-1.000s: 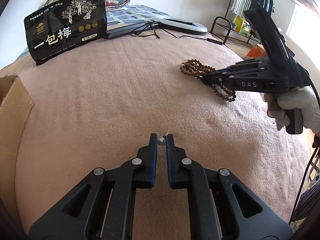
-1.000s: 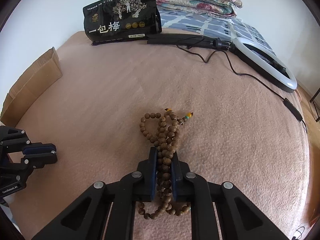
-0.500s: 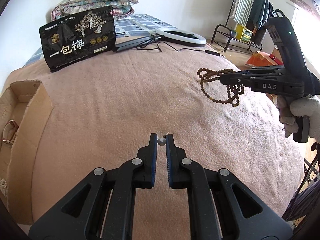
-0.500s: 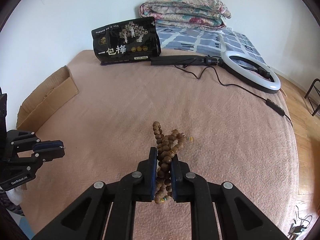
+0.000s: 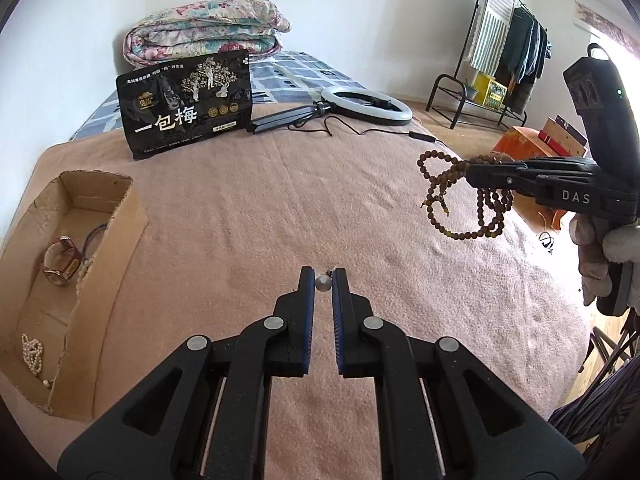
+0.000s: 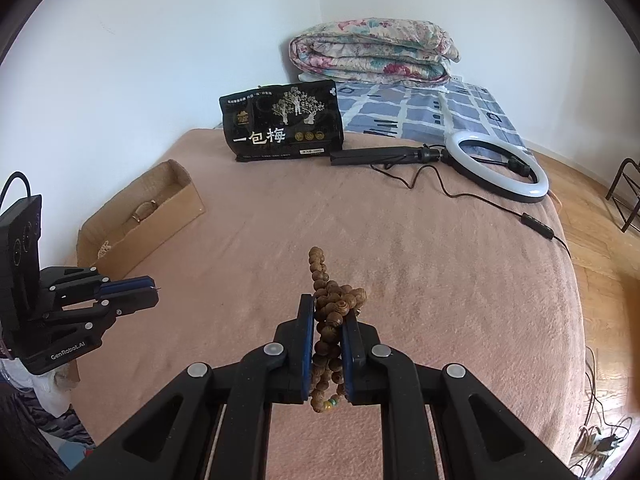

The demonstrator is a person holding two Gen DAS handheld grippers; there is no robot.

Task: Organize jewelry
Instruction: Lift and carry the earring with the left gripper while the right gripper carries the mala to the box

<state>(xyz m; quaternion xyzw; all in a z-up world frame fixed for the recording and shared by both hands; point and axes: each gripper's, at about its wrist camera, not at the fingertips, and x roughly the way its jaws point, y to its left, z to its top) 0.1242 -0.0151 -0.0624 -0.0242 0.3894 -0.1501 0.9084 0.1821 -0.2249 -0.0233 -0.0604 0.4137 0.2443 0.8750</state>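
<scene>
I have the wooden bead string [image 6: 329,320] clamped between the pads of my right gripper [image 6: 328,334], bunched into a knot at the tips with one short run of beads standing up ahead of them and the rest dangling below. From the left wrist view its loops [image 5: 460,208] hang free in the air, well clear of the pink blanket [image 5: 248,216]. My left gripper [image 5: 323,284] is pinched on a small silver bead with a thin pin [image 5: 322,283], held only at the very tips of the pads.

Off to the left sits the open cardboard box [image 5: 120,240], its near wall torn, already holding a watch [image 5: 60,264], a white bead strand [image 5: 32,354] and what looks like a bangle. That, I judge, is where both pieces should go.

The silver piece worries me most: it is round, tiny and caught at the pad edge, so any tilt or slackening could let it roll out and vanish into the blanket's pile. The bead string's hanging loops could snag the box's ragged wall if I bring them in low, or drape half outside when I let go. Both grippers heading for one narrow box could also knock together. Beyond lie the black snack bag [image 5: 186,108], the ring light [image 5: 366,106] with its cable, and a folded quilt [image 5: 204,32], all well apart from my path.
</scene>
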